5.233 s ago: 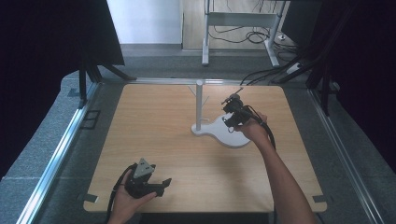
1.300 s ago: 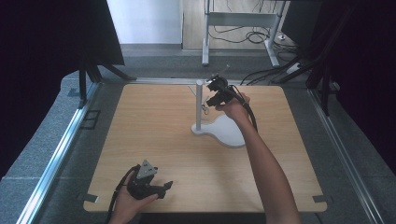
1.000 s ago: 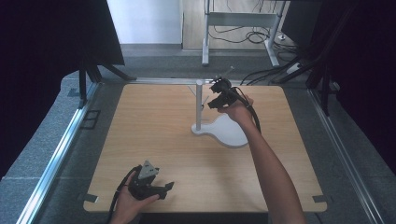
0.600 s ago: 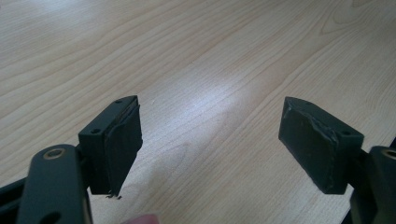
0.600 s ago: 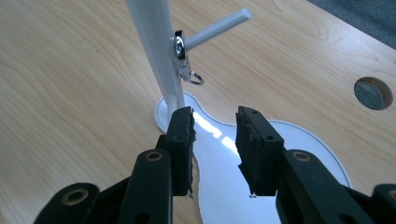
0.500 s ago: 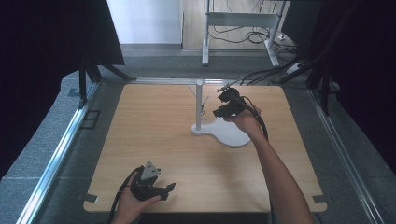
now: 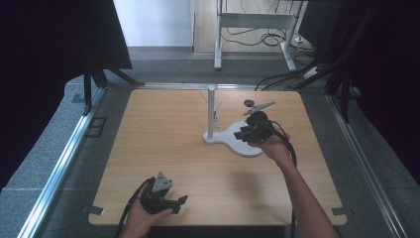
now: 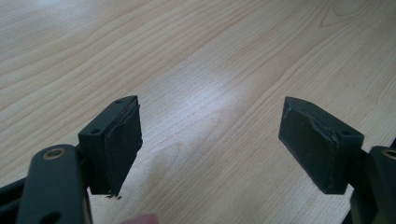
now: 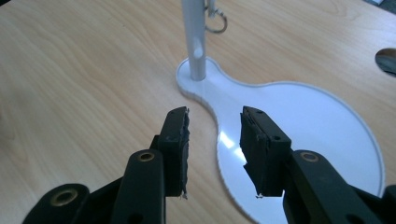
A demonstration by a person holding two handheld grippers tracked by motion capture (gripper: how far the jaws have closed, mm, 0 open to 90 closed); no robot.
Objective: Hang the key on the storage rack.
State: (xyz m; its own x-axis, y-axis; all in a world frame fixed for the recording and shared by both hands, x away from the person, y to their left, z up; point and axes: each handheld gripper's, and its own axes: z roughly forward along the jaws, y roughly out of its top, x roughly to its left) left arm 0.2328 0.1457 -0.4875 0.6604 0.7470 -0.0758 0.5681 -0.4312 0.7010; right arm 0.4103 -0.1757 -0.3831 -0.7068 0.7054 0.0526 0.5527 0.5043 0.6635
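Left gripper [image 7: 159, 198]: jaws wide apart over bare desk [image 7: 163, 134].
Right gripper [image 9: 214, 140]: jaws apart, empty, above the stand [image 7: 218, 130].
Ring [image 9: 215, 24]: probably hung on the stand.

The table [image 7: 163, 134] is pale wood with a wavy grain. The stand [image 9: 299, 121] is white, base and post alike. Both grippers' pads [image 8: 119, 144] are black.

White stand [image 7: 233, 136] on wooden table [image 7: 158, 134]
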